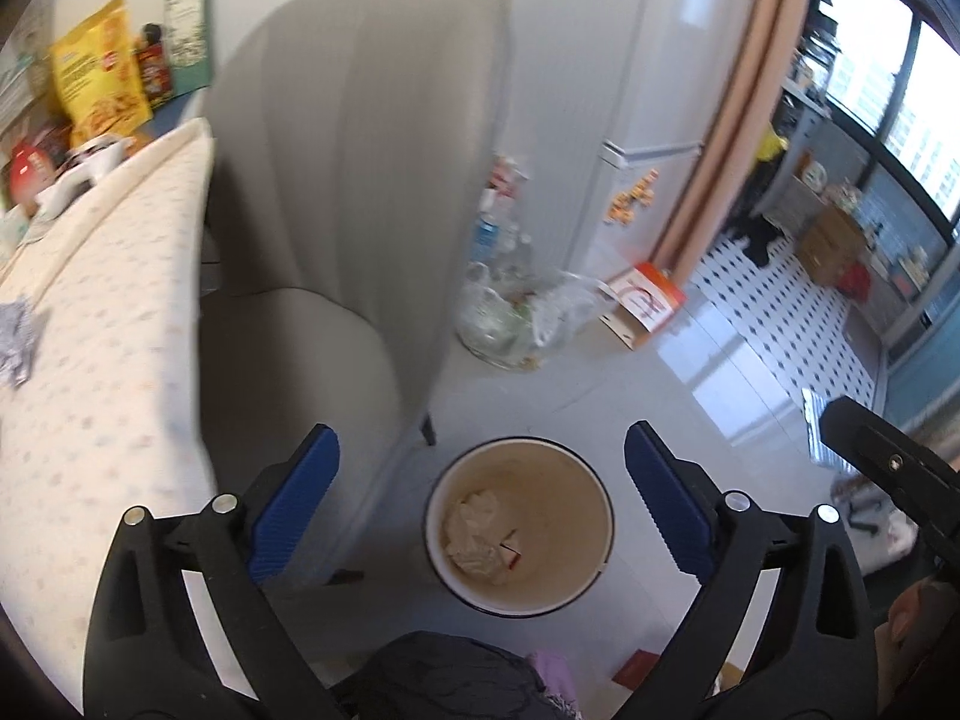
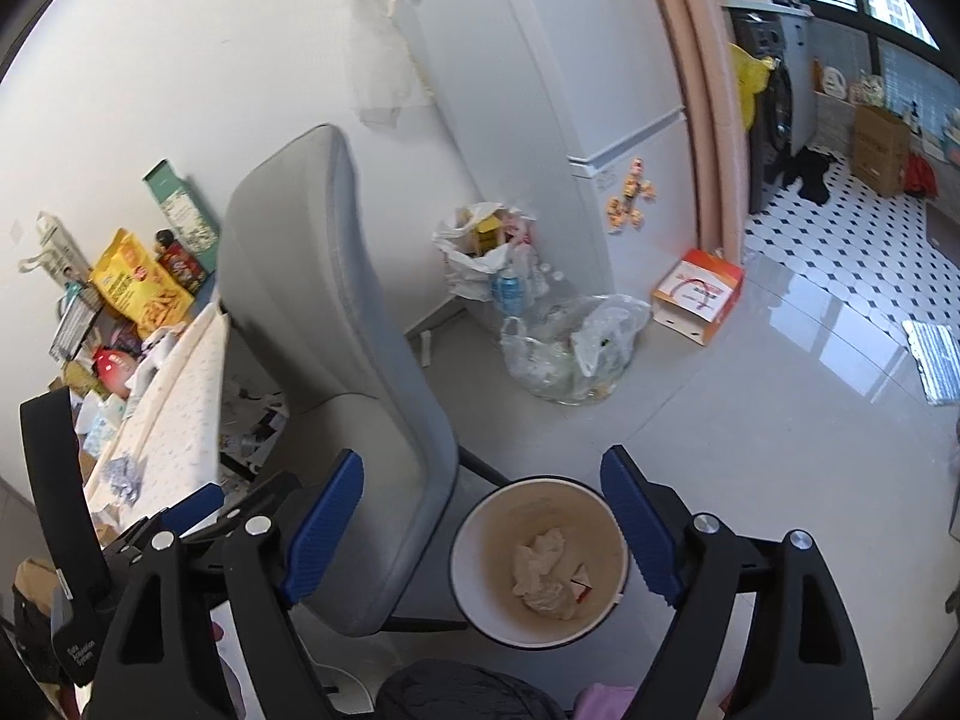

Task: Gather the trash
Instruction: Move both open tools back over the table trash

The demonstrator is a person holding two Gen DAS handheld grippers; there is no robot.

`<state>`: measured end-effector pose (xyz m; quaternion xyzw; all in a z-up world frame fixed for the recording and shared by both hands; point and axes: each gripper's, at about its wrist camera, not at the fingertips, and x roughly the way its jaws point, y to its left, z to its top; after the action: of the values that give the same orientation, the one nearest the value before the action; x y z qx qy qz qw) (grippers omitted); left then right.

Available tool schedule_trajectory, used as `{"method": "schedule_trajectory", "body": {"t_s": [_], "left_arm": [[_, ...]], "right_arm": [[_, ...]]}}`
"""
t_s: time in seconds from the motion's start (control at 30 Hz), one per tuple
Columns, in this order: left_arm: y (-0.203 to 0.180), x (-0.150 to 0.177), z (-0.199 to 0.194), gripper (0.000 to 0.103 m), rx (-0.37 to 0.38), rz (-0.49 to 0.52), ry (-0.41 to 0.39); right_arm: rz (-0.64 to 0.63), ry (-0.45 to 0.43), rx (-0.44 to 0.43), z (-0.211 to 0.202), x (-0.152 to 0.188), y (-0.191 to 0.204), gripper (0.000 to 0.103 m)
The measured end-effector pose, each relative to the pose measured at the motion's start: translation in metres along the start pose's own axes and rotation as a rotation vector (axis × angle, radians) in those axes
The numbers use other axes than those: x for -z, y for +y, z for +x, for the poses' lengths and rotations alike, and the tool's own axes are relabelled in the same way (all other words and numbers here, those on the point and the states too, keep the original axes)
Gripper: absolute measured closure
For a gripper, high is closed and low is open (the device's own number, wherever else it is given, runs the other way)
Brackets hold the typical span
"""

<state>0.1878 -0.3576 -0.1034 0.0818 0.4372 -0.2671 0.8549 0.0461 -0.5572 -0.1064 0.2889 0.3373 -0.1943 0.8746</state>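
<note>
A round white bin (image 1: 591,483) stands on the floor beside a grey chair; it also shows in the right wrist view (image 2: 474,531). Inside lie crumpled white tissue (image 1: 474,531) and a small red-and-white scrap (image 1: 512,553), also in the right wrist view (image 2: 543,570). My left gripper (image 1: 480,504) is open and empty above the bin. My right gripper (image 2: 483,528) is open and empty above the bin too. A crumpled grey wrapper (image 1: 18,333) lies on the dotted tablecloth at left, also in the right wrist view (image 2: 123,474).
A grey chair (image 1: 336,210) stands between table and bin. Clear plastic bags of bottles (image 2: 564,348) and an orange-white box (image 2: 696,294) sit by the fridge (image 2: 630,120). Snack packets (image 1: 99,78) crowd the table's far end. A red card (image 1: 639,669) lies on the floor.
</note>
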Motion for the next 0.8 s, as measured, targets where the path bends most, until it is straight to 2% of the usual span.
{"method": "schedule_trajectory", "body": {"t_s": [0.2,0.47,0.8], "left_arm": [[0.047,0.000,-0.028,0.005,-0.062,-0.050,-0.048],[0.129,0.011,-0.072,0.005,-0.156,-0.163,-0.101],[0.218,0.031,-0.127,0.005,-0.240,-0.281,-0.178]], "right_arm": [[-0.046,-0.006,-0.051,-0.004,0.006,0.043,0.015],[-0.145,0.002,-0.144,-0.008,0.019,0.120,0.007],[-0.273,0.017,-0.242,-0.018,0.042,0.212,0.007]]}}
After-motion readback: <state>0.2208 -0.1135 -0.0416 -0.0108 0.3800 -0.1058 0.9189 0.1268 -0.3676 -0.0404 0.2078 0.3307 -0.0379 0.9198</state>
